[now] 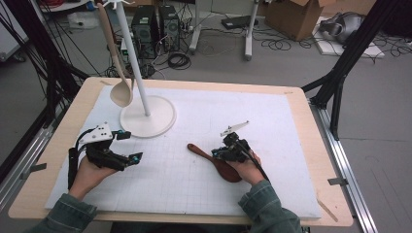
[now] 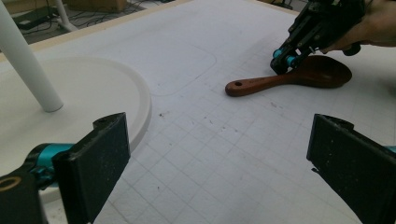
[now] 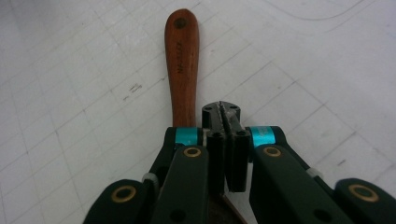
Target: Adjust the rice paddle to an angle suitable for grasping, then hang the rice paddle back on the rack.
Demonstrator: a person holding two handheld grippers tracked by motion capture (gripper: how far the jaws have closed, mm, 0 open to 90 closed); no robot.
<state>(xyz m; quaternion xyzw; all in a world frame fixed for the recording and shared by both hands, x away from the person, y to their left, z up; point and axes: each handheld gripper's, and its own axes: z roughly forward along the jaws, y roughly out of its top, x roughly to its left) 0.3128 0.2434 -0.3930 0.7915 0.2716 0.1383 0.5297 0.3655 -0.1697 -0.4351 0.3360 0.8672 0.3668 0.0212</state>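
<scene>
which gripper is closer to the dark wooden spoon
Right. The right gripper sits directly over the dark wooden spoon, jaws shut at its neck between handle and bowl. The left gripper is off to the spoon's left across bare mat, jaws open, near the white stand's base.

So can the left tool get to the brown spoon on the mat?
Probably yes. The left tool is open and the mat between it and the brown spoon is bare. But the right tool is shut right over the spoon's handle, crowding that part.
</scene>
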